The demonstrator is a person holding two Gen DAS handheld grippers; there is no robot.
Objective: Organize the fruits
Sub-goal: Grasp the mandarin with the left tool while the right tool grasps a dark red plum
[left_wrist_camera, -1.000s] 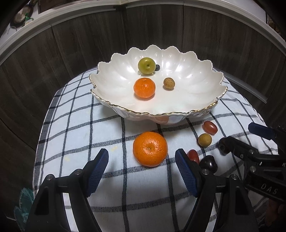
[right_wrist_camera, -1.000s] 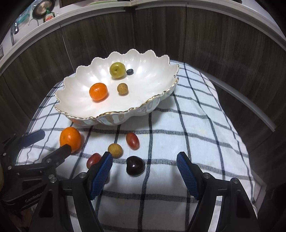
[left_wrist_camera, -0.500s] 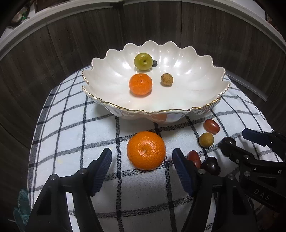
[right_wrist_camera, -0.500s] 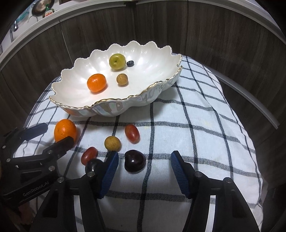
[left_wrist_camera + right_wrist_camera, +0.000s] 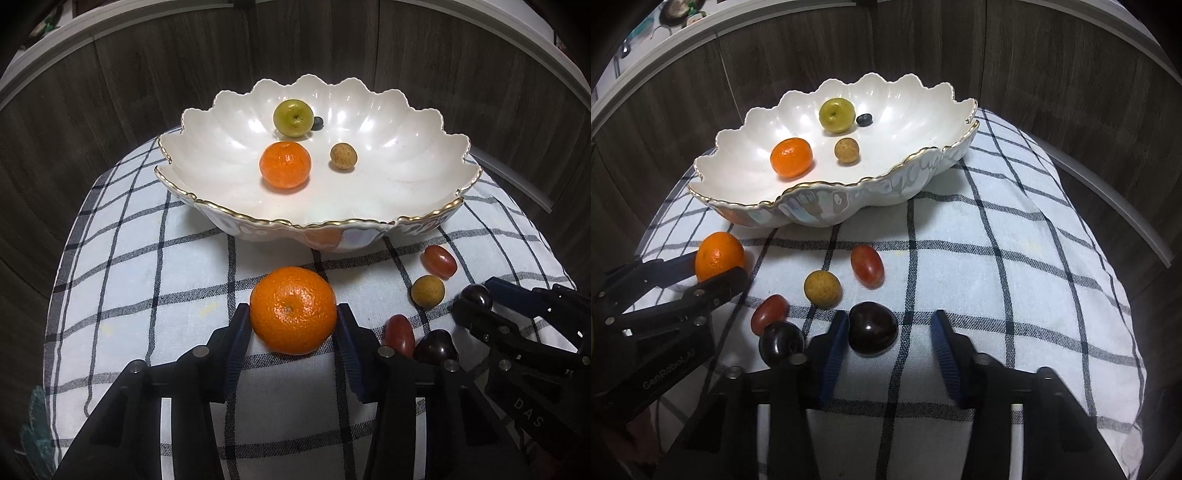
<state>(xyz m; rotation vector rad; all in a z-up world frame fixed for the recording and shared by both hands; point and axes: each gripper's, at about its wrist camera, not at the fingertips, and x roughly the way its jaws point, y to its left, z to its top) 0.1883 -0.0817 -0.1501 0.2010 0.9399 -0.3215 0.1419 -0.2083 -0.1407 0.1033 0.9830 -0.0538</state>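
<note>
My left gripper (image 5: 293,325) is shut on a mandarin orange (image 5: 293,309) that rests on the checked cloth, just in front of the white scalloped bowl (image 5: 424,218). My right gripper (image 5: 888,334) is open around a dark cherry (image 5: 873,328); its left pad touches the cherry and the right pad stands apart. The bowl holds a second mandarin (image 5: 285,164), a green fruit (image 5: 293,118), a blueberry (image 5: 317,123) and a tan longan (image 5: 343,156). On the cloth lie two red grapes (image 5: 867,266) (image 5: 769,312), a longan (image 5: 822,289) and another dark cherry (image 5: 781,342).
The checked cloth (image 5: 1015,280) covers a small round table. Dark wood panels (image 5: 110,74) curve around behind the table. The cloth's edge drops off at the left and right. The bowl's rim (image 5: 820,184) stands close behind the loose fruit.
My left gripper moved forward and closed on the mandarin. My right gripper moved forward and down around the dark cherry, and its jaws have narrowed.
</note>
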